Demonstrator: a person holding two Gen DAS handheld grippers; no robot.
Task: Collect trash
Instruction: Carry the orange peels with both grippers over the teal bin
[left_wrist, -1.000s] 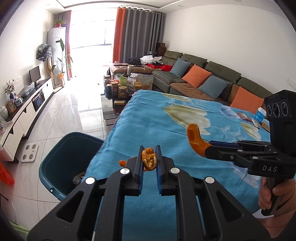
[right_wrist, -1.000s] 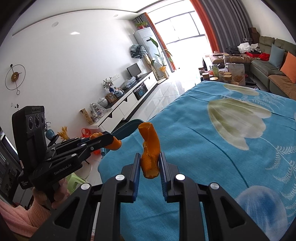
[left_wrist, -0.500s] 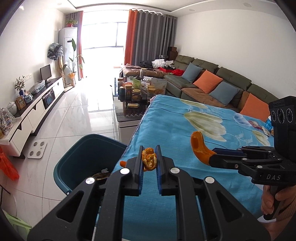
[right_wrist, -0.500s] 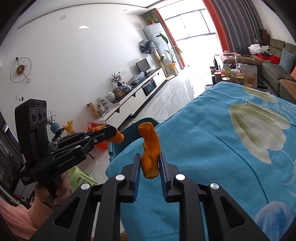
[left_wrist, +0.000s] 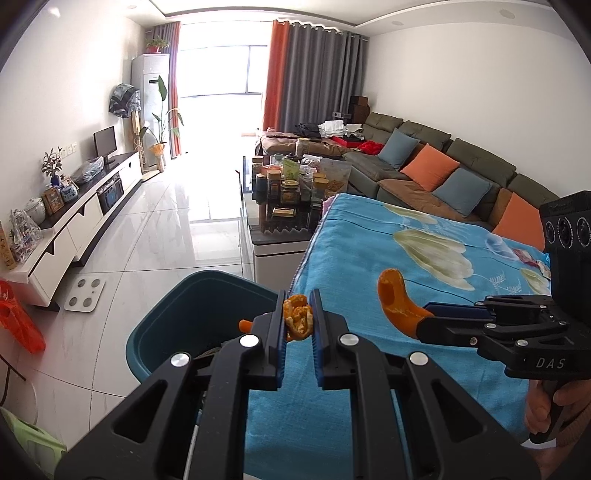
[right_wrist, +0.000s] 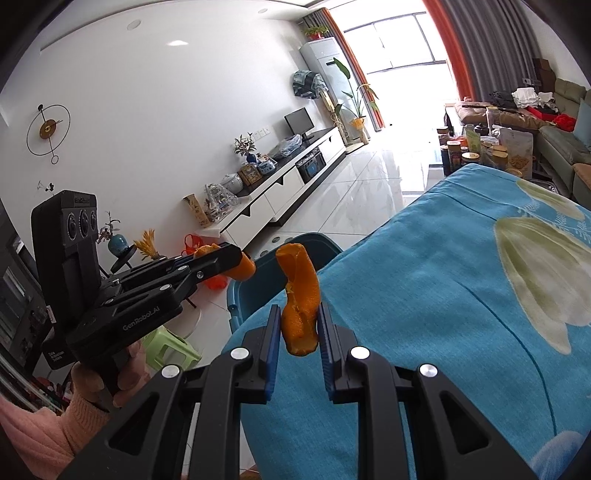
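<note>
1. Between the pads of the left gripper (left_wrist: 298, 321), a small crumpled piece of orange peel (left_wrist: 297, 322) sits clamped near the fingertips, with one scrap of it poking out past the left finger.
2. This gripper tilts downward, its tips over the table's near corner, right beside the rim of the teal bin (left_wrist: 207, 280) on the floor.
3. In the right gripper (right_wrist: 297, 328) a long curved strip of orange peel (right_wrist: 298, 295) is pinched by its lower half and stands upright above the fingers, its tip curling left.
4. The right gripper also slopes down, over the edge of the blue flowered tablecloth (right_wrist: 461, 295), with the bin's rim (right_wrist: 314, 238) showing just past the peel.
5. From the left wrist view, the right gripper (left_wrist: 424, 321) reaches in from the right side, level with the left one and near it, the strip (left_wrist: 397, 302) jutting from its tip; a hand (left_wrist: 550, 410) grips its handle low at the frame edge.
6. From the right wrist view, the left gripper (right_wrist: 236, 260) comes in from the left, held by a hand (right_wrist: 107, 380) in a pink sleeve (right_wrist: 40, 424), with the small peel (right_wrist: 243, 267) at its tip.
7. Dark litter lies in the bottom of the bin.
8. Farther off stand a white floor scale (left_wrist: 85, 294), a low white cabinet (left_wrist: 74, 229), a table crowded with jars (left_wrist: 288, 188) and a green sofa (left_wrist: 461, 162) with cushions.
</note>
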